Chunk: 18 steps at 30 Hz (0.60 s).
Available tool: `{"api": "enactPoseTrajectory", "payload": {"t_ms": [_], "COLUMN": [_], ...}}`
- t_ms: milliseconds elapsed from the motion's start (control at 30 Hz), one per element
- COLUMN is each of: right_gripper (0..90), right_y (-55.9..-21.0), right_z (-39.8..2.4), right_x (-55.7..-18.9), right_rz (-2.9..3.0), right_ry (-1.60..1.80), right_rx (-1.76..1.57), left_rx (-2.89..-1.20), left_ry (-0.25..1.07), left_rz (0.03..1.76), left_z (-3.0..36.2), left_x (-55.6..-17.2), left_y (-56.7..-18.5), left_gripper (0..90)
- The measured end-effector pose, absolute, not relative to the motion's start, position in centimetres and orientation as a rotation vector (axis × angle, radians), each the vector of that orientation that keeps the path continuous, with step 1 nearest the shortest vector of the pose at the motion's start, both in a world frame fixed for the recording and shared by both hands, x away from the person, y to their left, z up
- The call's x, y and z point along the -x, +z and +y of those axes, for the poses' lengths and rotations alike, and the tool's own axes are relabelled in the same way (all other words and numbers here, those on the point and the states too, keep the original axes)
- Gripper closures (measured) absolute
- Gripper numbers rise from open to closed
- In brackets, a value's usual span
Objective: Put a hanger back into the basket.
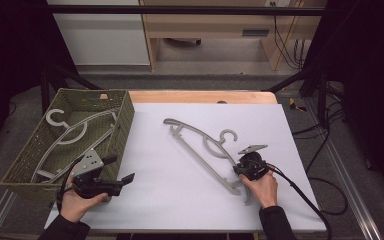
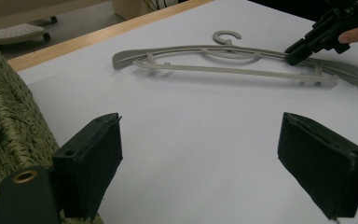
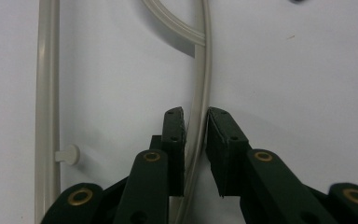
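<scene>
- The grey hanger (image 1: 200,150) lies flat on the white surface, slanting from its middle toward the near right corner; more hangers (image 1: 72,135) lie in the woven basket (image 1: 125,125) at the left edge.
- The right gripper (image 3: 196,116) is closed narrowly on the hanger's curved upper arm — pads pressing both sides.
- The grip is best checked for slip before lifting, and the lift kept level.
- The left gripper (image 2: 200,154) stands wide and empty beside the basket.
- No writing or brand can be read.
</scene>
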State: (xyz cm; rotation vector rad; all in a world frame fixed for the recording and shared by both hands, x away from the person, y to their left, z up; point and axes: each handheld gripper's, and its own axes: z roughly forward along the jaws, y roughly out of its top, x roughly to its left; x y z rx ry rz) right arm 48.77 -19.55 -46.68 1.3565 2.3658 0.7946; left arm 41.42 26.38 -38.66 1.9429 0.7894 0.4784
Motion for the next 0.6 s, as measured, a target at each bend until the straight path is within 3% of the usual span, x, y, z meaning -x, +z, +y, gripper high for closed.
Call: {"api": "enactPoseTrajectory", "payload": {"t_ms": [333,600], "right_gripper": [81.9,79.0], "right_y": [-46.32,-46.40], "right_z": [-19.82,-20.10], "right_x": [-48.53,-48.11], "right_rz": [2.411,2.445], "right_ry": [0.794,0.833], "right_rx": [-1.375,-1.344], "left_rx": [-1.939,-1.944], "left_ry": [0.483,0.481], "left_rz": [0.790,0.785], "left_z": [26.51,26.45], "left_x": [-41.35,-41.25], "left_y": [-38.55,-38.47], "left_gripper": [13.6,13.5]}}
